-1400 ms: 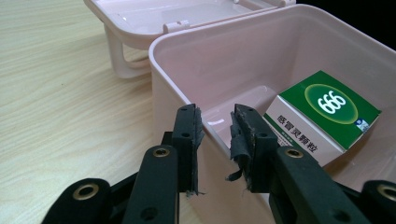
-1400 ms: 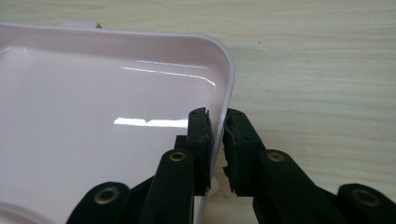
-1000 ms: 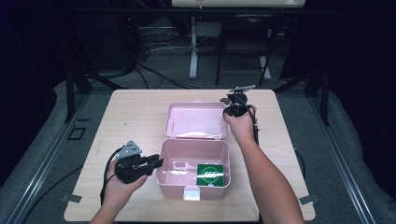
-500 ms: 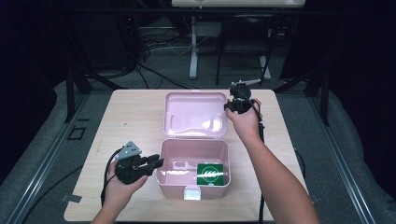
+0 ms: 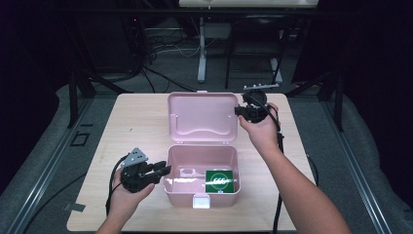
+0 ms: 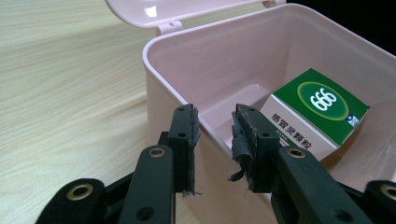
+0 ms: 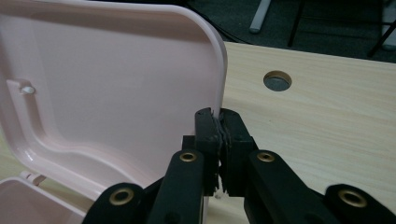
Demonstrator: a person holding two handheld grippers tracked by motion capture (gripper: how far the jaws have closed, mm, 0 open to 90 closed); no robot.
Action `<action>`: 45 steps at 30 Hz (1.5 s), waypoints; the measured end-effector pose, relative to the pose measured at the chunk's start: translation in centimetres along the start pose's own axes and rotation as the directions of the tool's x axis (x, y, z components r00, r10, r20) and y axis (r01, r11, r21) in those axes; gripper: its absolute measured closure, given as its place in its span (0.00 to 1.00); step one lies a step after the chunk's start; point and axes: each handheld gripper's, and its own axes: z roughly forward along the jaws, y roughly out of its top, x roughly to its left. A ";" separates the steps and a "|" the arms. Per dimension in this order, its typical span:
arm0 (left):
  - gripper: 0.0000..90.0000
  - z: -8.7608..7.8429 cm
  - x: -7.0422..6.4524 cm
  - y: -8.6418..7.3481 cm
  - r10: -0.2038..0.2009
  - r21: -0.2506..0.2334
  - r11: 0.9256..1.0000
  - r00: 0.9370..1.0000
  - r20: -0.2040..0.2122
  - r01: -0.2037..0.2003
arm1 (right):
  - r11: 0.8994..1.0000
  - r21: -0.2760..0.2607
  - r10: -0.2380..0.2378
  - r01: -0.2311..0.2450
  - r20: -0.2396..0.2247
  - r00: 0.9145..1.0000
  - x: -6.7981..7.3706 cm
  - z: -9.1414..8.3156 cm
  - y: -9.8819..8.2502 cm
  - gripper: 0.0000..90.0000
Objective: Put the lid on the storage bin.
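Right tongs (image 7: 219,135) pinch the lid (image 5: 202,117) edge of the pink box (image 5: 202,168) mid-surface (image 5: 136,122); left tongs (image 6: 215,135), spread, straddle its wall. Closing well likely means swinging the lid gently, steadying the base.

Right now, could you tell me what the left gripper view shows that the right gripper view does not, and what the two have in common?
The left gripper view looks into the pink box's base: a green and white carton marked 666 lies inside, and the left gripper stands open at the near rim, holding nothing. The right gripper view has the right gripper shut on the edge of the raised lid, plus a round hole in the table. Both share the pink box, its lid and the pale wooden tabletop.
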 end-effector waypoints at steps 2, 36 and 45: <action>0.77 0.0 0.0 0.0 0.000 0.000 1.000 1.000 0.000 0.000 | 1.000 -0.004 -0.007 0.007 -0.004 1.000 0.0 -0.2 -0.1 0.97; 0.76 0.0 0.0 -0.1 -0.011 -0.005 1.000 1.000 -0.005 0.011 | 0.978 -0.165 -0.136 0.130 -0.025 0.990 1.6 -5.0 -4.0 0.97; 0.76 0.0 0.1 -0.2 -0.026 -0.013 1.000 1.000 0.003 0.026 | 0.977 -0.166 -0.145 0.138 -0.031 0.989 1.6 -5.5 -4.6 0.97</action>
